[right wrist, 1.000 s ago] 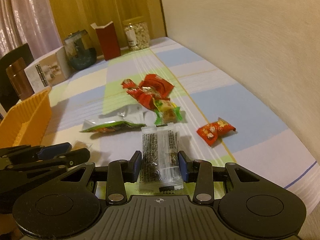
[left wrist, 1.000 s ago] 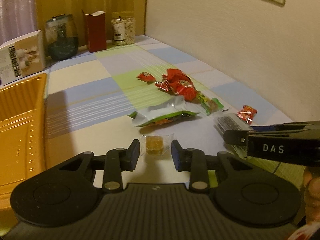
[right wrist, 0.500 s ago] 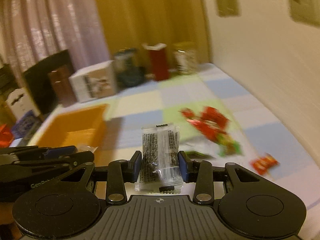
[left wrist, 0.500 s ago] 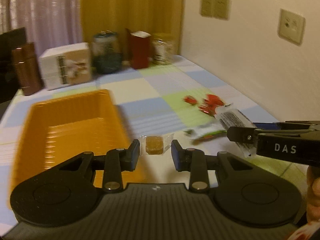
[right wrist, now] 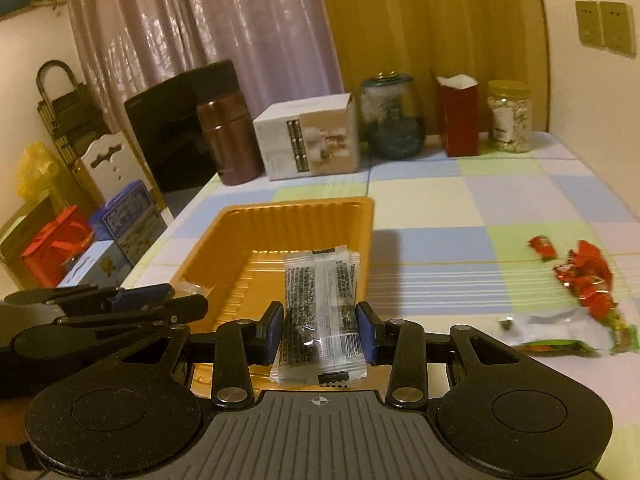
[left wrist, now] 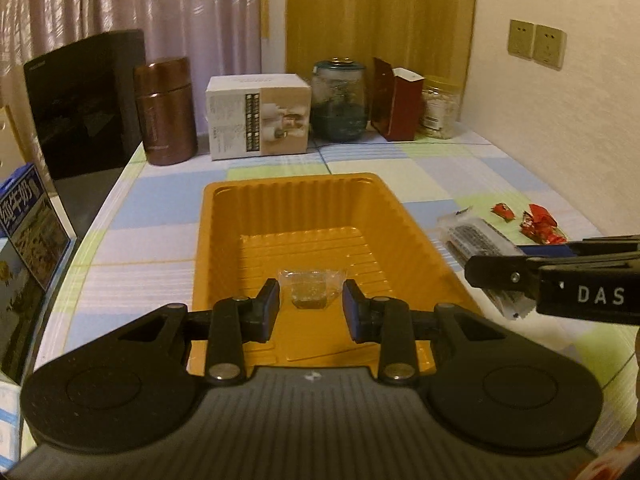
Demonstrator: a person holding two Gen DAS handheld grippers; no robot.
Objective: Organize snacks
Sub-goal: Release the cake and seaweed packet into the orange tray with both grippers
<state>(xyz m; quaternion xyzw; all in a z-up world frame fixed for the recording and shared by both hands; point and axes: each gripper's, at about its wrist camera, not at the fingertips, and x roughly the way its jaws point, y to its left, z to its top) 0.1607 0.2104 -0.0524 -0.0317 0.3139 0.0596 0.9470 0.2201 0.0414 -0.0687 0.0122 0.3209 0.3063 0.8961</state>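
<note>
The left tongs (left wrist: 311, 305) pinch a small clear-wrapped candy (left wrist: 310, 287) by the edges of its wrapper and hold it above the floor of the orange tray (left wrist: 224, 240), near the tray's close end. The right tongs (right wrist: 319, 330) are clamped on a clear packet of dark seeds (right wrist: 320, 312), which stands upright between the blue pads (right wrist: 276, 328); they hang over the tray's near right corner, and in the left wrist view the same packet pokes out just beside the tray's right rim. The tray rests on a worktop (left wrist: 420, 168) covered by a pastel checked cloth. To the right on the cloth lie loose red-wrapped snacks (right wrist: 588, 276) and a green and silver packet (right wrist: 560, 332), well apart from the tray. Along the far edge stand a brown flask (left wrist: 166, 112), a white box (left wrist: 258, 116), a dark glass jar (left wrist: 340, 100), a red carton (left wrist: 396, 104) and a jar of nuts (left wrist: 440, 106)
</note>
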